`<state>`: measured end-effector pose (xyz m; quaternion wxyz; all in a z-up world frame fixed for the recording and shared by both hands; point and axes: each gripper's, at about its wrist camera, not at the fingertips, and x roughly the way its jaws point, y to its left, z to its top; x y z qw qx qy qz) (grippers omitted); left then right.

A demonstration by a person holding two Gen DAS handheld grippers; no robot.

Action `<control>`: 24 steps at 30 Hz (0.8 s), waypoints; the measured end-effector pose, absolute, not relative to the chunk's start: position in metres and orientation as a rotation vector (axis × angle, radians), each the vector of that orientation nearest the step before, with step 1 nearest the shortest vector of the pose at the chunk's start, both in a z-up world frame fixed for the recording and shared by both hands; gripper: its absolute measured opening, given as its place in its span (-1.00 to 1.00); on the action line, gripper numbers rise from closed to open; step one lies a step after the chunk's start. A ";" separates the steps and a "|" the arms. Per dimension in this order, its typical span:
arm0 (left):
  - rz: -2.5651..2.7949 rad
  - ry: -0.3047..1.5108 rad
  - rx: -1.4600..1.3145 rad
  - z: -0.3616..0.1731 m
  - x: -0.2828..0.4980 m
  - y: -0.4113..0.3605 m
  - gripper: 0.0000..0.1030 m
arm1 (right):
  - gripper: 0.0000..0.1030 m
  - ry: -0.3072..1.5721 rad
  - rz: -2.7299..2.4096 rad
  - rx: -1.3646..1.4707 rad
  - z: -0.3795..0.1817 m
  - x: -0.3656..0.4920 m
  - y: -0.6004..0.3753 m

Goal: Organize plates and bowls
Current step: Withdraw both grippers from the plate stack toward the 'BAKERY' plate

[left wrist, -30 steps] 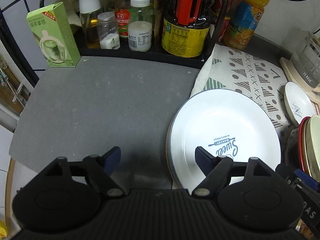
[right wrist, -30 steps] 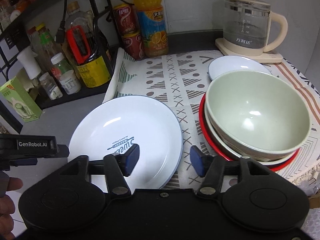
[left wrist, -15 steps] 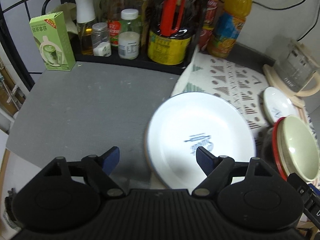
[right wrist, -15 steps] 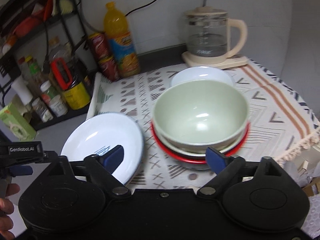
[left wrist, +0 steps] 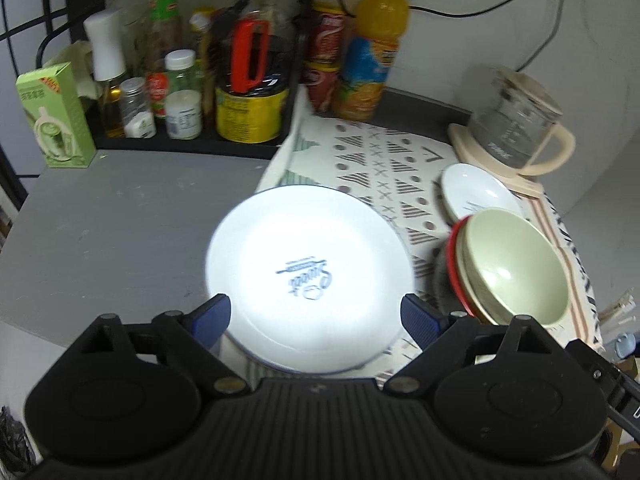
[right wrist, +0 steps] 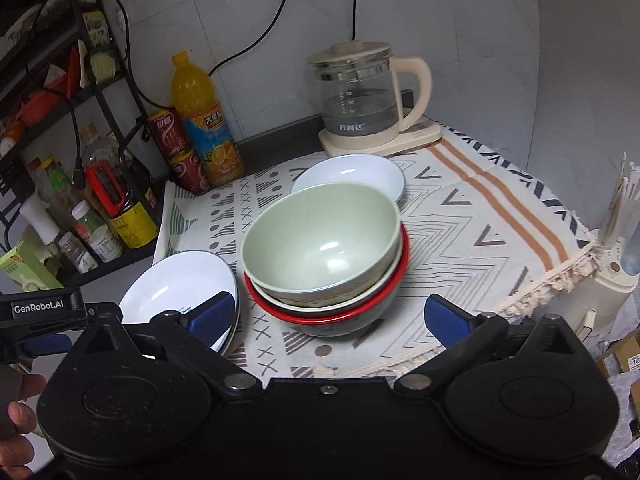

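The stack of bowls [right wrist: 324, 264] is being framed straight ahead of the right gripper [right wrist: 328, 312], whose jaws are being opened wide with nothing held between them. The white plate [left wrist: 308, 276] is lying on the table [left wrist: 112, 220], directly before the left gripper [left wrist: 316, 316]; its jaws are also being opened, empty. Each pile is thus being faced by its nearer hand.

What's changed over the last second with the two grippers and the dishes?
Both hand-held grippers pulled back and up from the dishes. The right hand-held gripper swung from the large white plate toward the stacked bowls, its jaws opening wide and empty. The left hand-held gripper is opening too, holding nothing. Plate, bowls, small plate and kettle stayed put.
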<state>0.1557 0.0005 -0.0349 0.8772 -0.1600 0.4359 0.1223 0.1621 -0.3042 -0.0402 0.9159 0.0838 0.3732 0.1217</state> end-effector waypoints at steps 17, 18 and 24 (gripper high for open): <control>0.169 0.900 -0.303 -0.013 0.181 -0.036 0.76 | 0.99 0.759 0.214 0.231 -0.023 0.194 -0.329; 0.164 0.900 -0.301 -0.013 0.185 -0.037 0.76 | 0.99 0.761 0.207 0.233 -0.022 0.198 -0.329; 0.137 0.900 -0.302 -0.012 0.216 -0.040 0.76 | 0.99 0.764 0.198 0.211 -0.019 0.218 -0.325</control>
